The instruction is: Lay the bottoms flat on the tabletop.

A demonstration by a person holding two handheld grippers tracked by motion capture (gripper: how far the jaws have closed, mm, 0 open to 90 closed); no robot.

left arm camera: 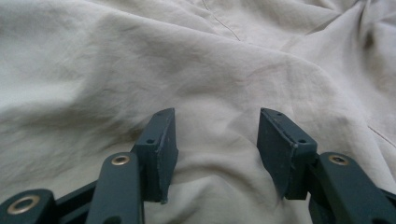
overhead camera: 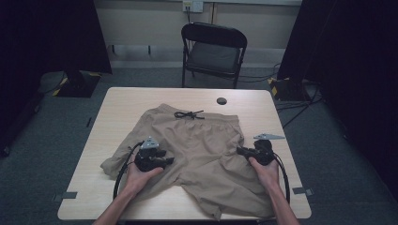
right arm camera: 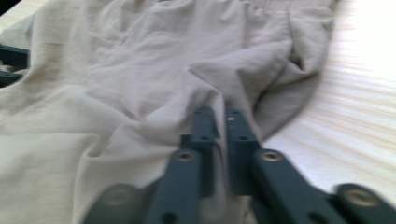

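**Right tongs pinched shut at the shorts' edge, left tongs gaping over the cloth**

The tan shorts (overhead camera: 197, 150) lay spread across the middle of the pale wooden surface (overhead camera: 122, 101), waistband toward twelve o'clock with its dark drawstring (overhead camera: 189, 114) knotted on top, both legs trailing down toward six. Over at about eight o'clock on the garment, the left tongs (overhead camera: 165, 161) sat low on the fabric — jaws standing apart, a soft ridge of cloth rising between them, the pads not pressing on it. In the left gripper view the rumpled shorts (left arm camera: 196, 70) ran right up to those open left tongs (left arm camera: 217, 140).

Across at three o'clock, the right tongs (overhead camera: 240, 151) were at the side hem — jaws drawn together to a thin slit. From the right gripper view, the right tongs (right arm camera: 220, 140) met a bunched fold of the shorts (right arm camera: 116, 93), the picture smeared, so whether cloth was actually nipped between the pads could not be told. Bare surface (right arm camera: 355, 93) showed at the three o'clock side of that view.

A small dark disc (overhead camera: 221, 101) sat on the surface beyond the waistband, and a black folding chair (overhead camera: 213, 51) stood past the far edge at twelve o'clock.
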